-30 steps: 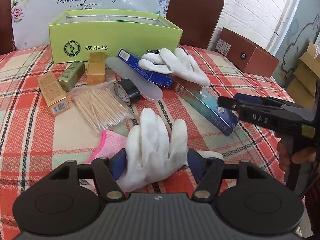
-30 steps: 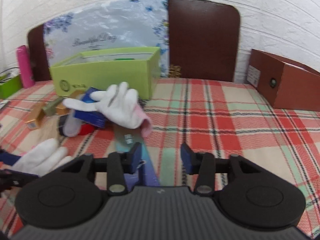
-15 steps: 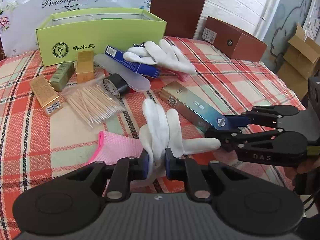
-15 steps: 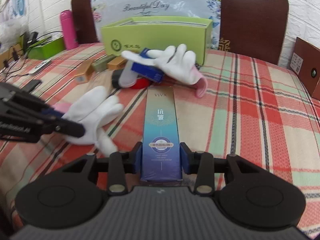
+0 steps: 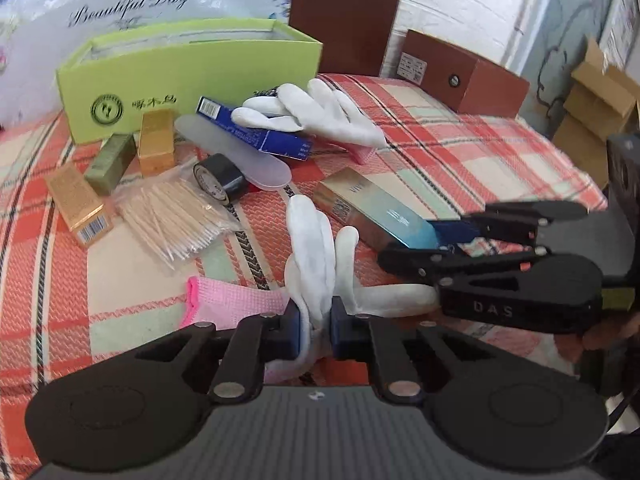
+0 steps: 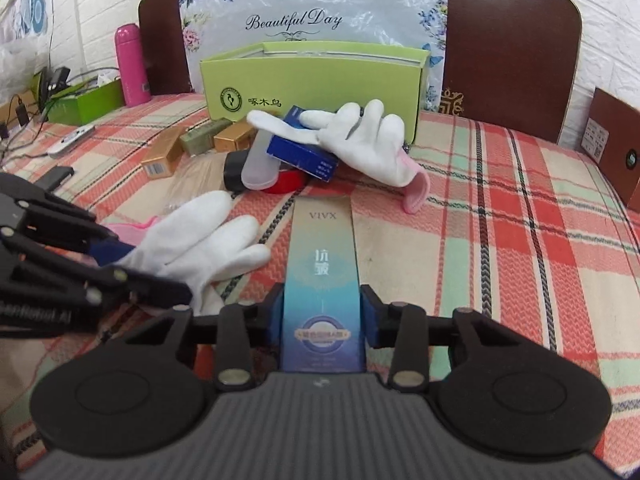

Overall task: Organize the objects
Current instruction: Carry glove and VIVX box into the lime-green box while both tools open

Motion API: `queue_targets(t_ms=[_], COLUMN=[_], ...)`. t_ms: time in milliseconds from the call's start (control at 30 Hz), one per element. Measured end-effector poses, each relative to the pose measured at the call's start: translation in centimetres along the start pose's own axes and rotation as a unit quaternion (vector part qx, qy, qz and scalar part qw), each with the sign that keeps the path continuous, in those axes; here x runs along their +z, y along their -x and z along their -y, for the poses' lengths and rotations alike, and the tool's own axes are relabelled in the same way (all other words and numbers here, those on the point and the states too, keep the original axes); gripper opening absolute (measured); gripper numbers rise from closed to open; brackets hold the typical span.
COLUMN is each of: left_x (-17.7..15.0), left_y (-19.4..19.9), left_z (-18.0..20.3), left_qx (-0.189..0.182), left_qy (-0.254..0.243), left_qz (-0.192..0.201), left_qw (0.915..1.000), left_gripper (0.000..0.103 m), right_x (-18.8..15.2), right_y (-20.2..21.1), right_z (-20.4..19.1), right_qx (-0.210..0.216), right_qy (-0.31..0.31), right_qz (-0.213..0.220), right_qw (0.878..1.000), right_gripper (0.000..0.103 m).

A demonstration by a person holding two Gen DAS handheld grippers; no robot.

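My left gripper (image 5: pixel 315 327) is shut on a white glove (image 5: pixel 316 248) with a pink cuff (image 5: pixel 236 300), lying on the plaid tablecloth. The glove also shows in the right wrist view (image 6: pixel 200 240). My right gripper (image 6: pixel 322 316) is shut on the near end of a long blue-and-gold VIVX box (image 6: pixel 322 264), which lies flat; the left wrist view shows that box (image 5: pixel 372 208) too. A second white glove (image 5: pixel 316 114) lies over a dark blue box (image 5: pixel 256 132) near the open green box (image 5: pixel 188 76).
Small gold boxes (image 5: pixel 78 204), an olive box (image 5: pixel 110 164), a bag of toothpicks (image 5: pixel 176 220), a black tape roll (image 5: pixel 218 184) and a clear case (image 5: pixel 240 156) lie at left. A brown box (image 5: pixel 464 76) stands far right. A pink bottle (image 6: pixel 132 66) stands far left.
My left gripper closed on the white glove, bunching its fingers. My right gripper came up to the VIVX box and closed on its near end.
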State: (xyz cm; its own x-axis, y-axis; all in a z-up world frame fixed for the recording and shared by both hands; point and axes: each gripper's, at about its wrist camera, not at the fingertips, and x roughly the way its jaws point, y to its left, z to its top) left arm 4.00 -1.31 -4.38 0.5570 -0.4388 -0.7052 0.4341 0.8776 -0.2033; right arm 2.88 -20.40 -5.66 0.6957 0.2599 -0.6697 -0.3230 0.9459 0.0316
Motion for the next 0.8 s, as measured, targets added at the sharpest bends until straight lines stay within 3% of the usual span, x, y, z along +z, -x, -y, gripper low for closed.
queue_targets(t_ms=[133, 300, 433, 533, 800], left_x=[0.5, 3.9, 7.7, 10.3, 17.3], left_y=[1.6, 5.1, 7.0, 7.7, 7.2], left_z=[-0.4, -1.7, -3.4, -4.0, -8.1], left_qx=[-0.016, -0.034, -0.040, -0.017, 0.007], left_qy=[0.012, 0.028, 0.072, 0.085, 0.146], left_qz=[0.019, 0.087, 0.146, 0.182, 0.244], left_qw=[0.9996, 0.9952, 0.9859, 0.9794, 0.9586], left_gripper=[0.009, 0.009, 0.009, 0.009, 0.009], right_x=[0.0, 2.0, 4.9, 7.5, 14.4], right_y=[1.4, 3.6, 4.2, 4.4, 1.9], right_z=[0.4, 1.0, 1.6, 2.0, 3.1], right_qx=[0.013, 0.053, 0.062, 0.064, 0.032], right_qy=[-0.013, -0.030, -0.032, -0.029, -0.016], right_qz=[0.006, 0.043, 0.083, 0.112, 0.154], right_qw=[1.000, 0.997, 0.994, 0.991, 0.987], right_gripper=[0.038, 0.038, 0.038, 0.038, 0.038])
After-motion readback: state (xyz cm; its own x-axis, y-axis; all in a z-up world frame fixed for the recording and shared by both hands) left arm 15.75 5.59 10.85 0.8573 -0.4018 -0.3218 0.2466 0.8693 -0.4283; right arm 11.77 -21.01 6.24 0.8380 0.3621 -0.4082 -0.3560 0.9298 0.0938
